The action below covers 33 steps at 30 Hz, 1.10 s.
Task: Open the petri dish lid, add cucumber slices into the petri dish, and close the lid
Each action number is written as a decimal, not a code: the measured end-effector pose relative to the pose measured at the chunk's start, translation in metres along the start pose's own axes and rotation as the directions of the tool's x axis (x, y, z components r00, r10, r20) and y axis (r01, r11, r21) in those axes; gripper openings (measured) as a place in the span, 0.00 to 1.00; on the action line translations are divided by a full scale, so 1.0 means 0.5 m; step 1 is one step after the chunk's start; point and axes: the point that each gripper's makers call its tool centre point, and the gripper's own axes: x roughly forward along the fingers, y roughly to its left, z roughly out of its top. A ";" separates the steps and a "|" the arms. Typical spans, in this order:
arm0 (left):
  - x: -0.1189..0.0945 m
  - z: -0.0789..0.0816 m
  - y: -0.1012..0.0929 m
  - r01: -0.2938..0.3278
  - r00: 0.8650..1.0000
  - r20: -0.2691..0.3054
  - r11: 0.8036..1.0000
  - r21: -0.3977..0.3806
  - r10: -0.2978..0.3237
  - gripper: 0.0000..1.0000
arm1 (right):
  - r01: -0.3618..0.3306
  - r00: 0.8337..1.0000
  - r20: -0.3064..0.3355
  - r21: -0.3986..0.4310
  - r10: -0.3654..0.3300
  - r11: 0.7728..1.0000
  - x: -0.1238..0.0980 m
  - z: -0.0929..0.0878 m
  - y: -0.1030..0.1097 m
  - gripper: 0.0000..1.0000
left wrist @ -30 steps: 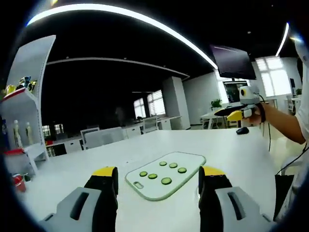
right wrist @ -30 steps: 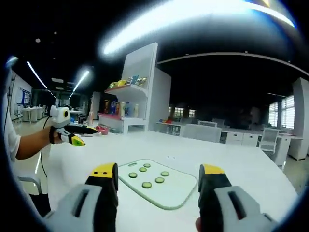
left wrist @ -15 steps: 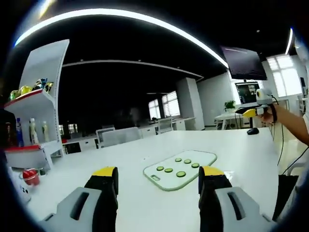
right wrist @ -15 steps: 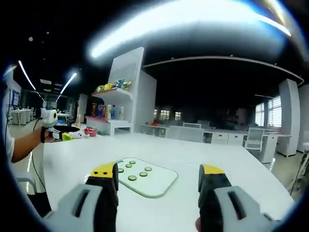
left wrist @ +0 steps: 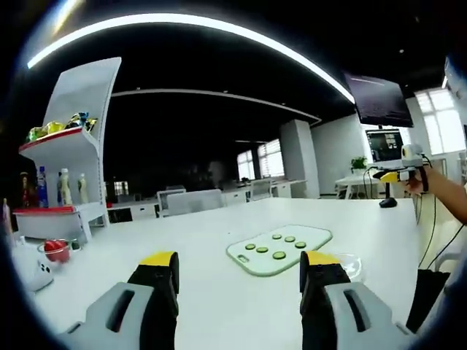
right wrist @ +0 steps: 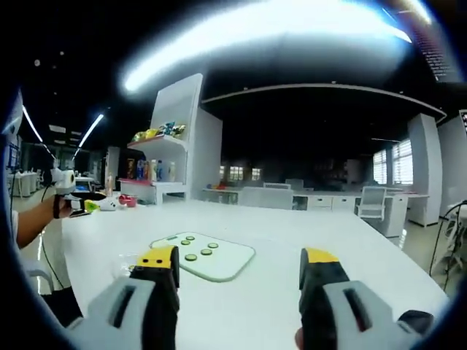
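Nothing of the task looks begun, as far as these pictures tell: both grippers hover over the counter (left wrist: pixel 219 240), well apart from the work. Going left to right in the left gripper view, a white shelf unit (left wrist: pixel 69 168) with bottles and bright packets stands at the far left, with a clear bowl of something red (left wrist: pixel 53 251) before it. The left gripper (left wrist: pixel 239 273) has its yellow-tipped black jaws spread wide, holding nothing. Between and beyond them lies the cutting board (left wrist: pixel 281 249), a flat, pale green slab with rounded corners, matte and smooth, carrying the cucumber slices (left wrist: pixel 279 254), thin round discs with dark green rims. Just beside the board to the right sits the petri dish (left wrist: pixel 349 265), a low, round, clear thing, glass or plastic; whether its lid is on I cannot tell, though I judge it unopened. In the right gripper view the right gripper (right wrist: pixel 239 273) is likewise spread and empty. Lid, slices and closing all remain to do. The counter is glossy white.
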 end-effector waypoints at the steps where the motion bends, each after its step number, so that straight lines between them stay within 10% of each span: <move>1: -0.003 -0.002 0.001 -0.006 1.000 -0.002 1.000 -0.003 0.006 0.67 | 0.005 1.000 -0.003 -0.007 -0.005 1.000 -0.002 -0.002 0.000 0.66; 33: -0.039 0.010 -0.015 -0.076 0.997 0.022 0.997 -0.029 0.077 0.67 | 0.048 0.999 0.007 -0.002 -0.048 0.999 -0.049 -0.003 -0.012 0.65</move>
